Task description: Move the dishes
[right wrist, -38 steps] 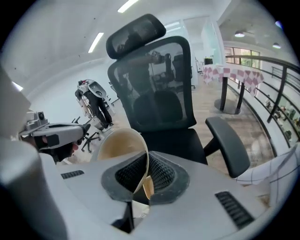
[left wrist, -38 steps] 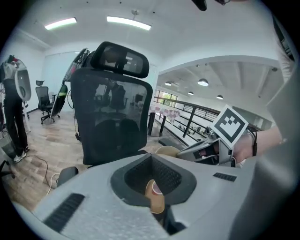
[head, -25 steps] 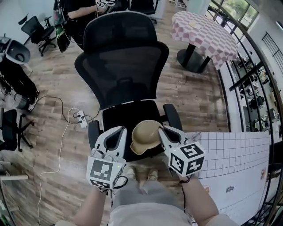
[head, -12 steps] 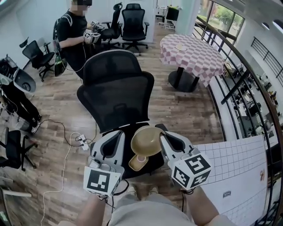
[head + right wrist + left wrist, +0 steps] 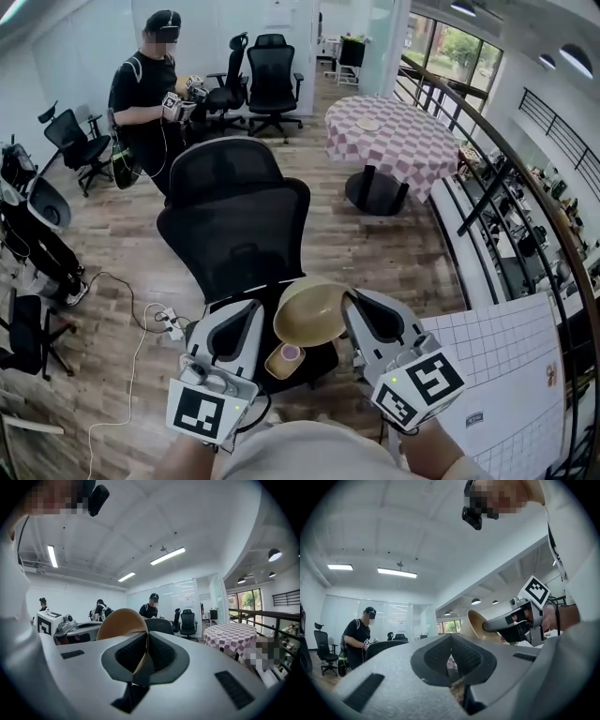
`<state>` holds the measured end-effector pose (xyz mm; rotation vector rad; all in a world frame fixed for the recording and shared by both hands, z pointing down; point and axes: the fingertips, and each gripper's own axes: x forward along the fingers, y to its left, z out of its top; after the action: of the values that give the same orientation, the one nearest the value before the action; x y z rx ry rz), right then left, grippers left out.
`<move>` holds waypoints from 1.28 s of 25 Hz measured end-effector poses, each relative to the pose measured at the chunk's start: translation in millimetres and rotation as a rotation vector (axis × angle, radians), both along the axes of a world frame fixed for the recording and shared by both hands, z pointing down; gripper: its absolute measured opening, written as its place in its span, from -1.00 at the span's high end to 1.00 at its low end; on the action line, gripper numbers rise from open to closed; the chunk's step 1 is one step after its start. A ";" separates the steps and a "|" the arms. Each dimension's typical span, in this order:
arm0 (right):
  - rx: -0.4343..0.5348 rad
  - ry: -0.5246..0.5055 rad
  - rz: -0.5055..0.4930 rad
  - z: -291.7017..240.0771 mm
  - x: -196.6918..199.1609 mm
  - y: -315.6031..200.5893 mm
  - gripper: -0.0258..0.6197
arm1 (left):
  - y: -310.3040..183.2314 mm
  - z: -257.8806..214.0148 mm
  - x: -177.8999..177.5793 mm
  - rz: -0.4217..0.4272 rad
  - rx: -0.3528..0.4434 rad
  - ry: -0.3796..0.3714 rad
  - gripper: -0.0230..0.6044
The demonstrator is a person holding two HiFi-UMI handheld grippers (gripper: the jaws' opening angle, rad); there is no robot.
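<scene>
- Two grippers show low in the head view, side by side in front of a black office chair [image 5: 234,220].
- Right gripper [image 5: 352,305]: fingers clamped on the rim of a tan bowl [image 5: 309,311], tilted, at lower centre.
- Left gripper [image 5: 246,317]: fingers together, nothing between them.
- A small cup [image 5: 285,359] sits on the chair seat, just below the bowl.

cup [image 5: 281,363] partly hidden under the bowl [image 5: 312,312] rim

Office with mesh swivel chairs [image 5: 234,220]
</scene>
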<state>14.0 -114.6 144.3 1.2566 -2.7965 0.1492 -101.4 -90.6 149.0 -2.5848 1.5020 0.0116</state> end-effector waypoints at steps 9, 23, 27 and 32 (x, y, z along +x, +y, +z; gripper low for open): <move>-0.036 0.006 0.001 10.3 5.4 6.1 0.83 | 0.0 -1.1 4.0 0.002 -0.001 0.006 0.88; -0.205 0.013 0.323 70.4 138.4 15.3 0.83 | -13.4 54.4 131.6 0.280 -0.138 -0.043 0.89; -0.278 -0.027 0.462 115.9 198.2 30.5 0.83 | -4.1 90.7 197.5 0.435 -0.156 -0.089 0.89; -0.379 -0.030 0.625 163.2 274.0 51.9 0.83 | 6.5 121.4 276.1 0.571 -0.185 -0.090 0.88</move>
<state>288.0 -62.7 307.5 1.9516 -2.1426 0.6905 174.7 -84.1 270.4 -3.0205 0.7242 -0.1828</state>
